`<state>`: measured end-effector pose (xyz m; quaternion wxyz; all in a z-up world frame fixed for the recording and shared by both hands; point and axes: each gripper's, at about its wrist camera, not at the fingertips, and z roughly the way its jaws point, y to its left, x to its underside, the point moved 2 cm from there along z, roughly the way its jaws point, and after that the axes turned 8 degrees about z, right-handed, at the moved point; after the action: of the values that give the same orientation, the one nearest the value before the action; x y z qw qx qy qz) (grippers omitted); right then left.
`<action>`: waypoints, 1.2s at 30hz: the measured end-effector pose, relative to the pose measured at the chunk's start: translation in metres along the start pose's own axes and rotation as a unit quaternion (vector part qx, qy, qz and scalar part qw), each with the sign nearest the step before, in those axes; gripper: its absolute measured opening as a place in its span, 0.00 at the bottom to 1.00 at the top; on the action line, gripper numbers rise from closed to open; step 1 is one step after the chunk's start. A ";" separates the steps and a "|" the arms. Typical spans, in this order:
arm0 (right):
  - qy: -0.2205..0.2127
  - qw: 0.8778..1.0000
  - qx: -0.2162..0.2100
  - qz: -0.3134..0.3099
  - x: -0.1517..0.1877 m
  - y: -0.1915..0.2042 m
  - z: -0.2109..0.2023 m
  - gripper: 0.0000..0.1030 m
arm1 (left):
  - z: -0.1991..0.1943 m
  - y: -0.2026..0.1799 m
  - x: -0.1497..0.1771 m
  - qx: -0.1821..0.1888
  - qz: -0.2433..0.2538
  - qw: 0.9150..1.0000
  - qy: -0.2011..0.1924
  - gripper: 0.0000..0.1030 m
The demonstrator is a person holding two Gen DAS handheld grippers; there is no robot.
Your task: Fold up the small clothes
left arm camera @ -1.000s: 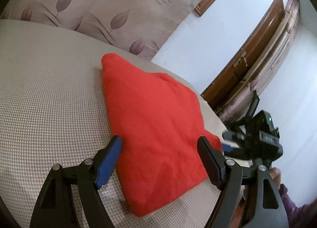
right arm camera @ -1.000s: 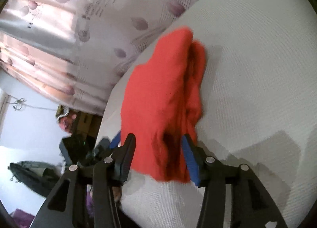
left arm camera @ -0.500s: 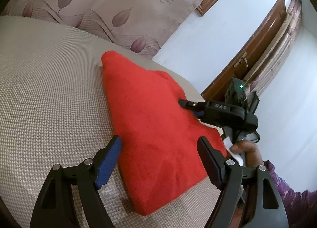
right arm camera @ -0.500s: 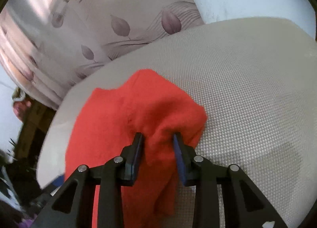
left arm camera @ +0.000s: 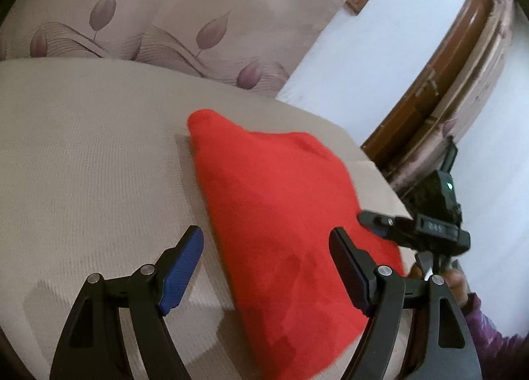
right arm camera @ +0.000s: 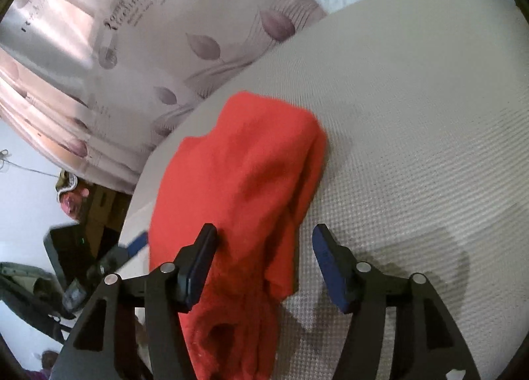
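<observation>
A red garment (left arm camera: 281, 231) is lying folded on the beige woven desk (left arm camera: 92, 162), near its right-hand edge as seen in the left wrist view. No container is being shown. The left gripper (left arm camera: 266, 269) is being held wide open above the garment's near part, its blue pads apart from the cloth. The right gripper (right arm camera: 263, 264) is being opened; the garment's bunched edge is seen between its jaws, with neither pad pressing on it. In the left wrist view the right gripper's body (left arm camera: 426, 228) is being carried just beside the garment's right edge by a hand (left arm camera: 458, 281) in a purple sleeve (left arm camera: 489, 330). A leaf-patterned curtain (left arm camera: 185, 10) is hanging behind the desk.
</observation>
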<state>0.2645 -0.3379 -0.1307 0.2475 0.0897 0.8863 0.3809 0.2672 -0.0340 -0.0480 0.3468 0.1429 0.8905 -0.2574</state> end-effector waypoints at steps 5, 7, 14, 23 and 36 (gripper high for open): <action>0.008 1.000 -0.021 0.001 -0.003 0.005 0.011 0.67 | 0.026 0.002 -0.008 -0.038 0.048 0.997 0.048 0.78; 0.014 1.000 -0.022 -0.003 -0.005 0.008 0.016 0.68 | 0.034 0.000 -0.009 -0.044 0.070 0.995 0.058 0.81; 0.015 1.000 -0.025 -0.012 -0.008 0.013 0.023 0.71 | 0.043 -0.007 -0.007 -0.067 0.118 0.989 0.062 0.87; 0.013 0.999 -0.026 -0.024 -0.012 0.015 0.027 0.72 | 0.045 -0.010 -0.009 -0.075 0.132 0.986 0.063 0.91; -0.004 0.999 -0.021 -0.042 -0.007 0.018 0.030 0.73 | 0.056 -0.005 -0.010 -0.064 0.122 0.988 0.075 0.97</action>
<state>0.2854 -0.3089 -0.1324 0.2692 0.0485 0.8799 0.3886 0.3029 -0.0700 -0.0750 0.3164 0.2470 0.9045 -0.1438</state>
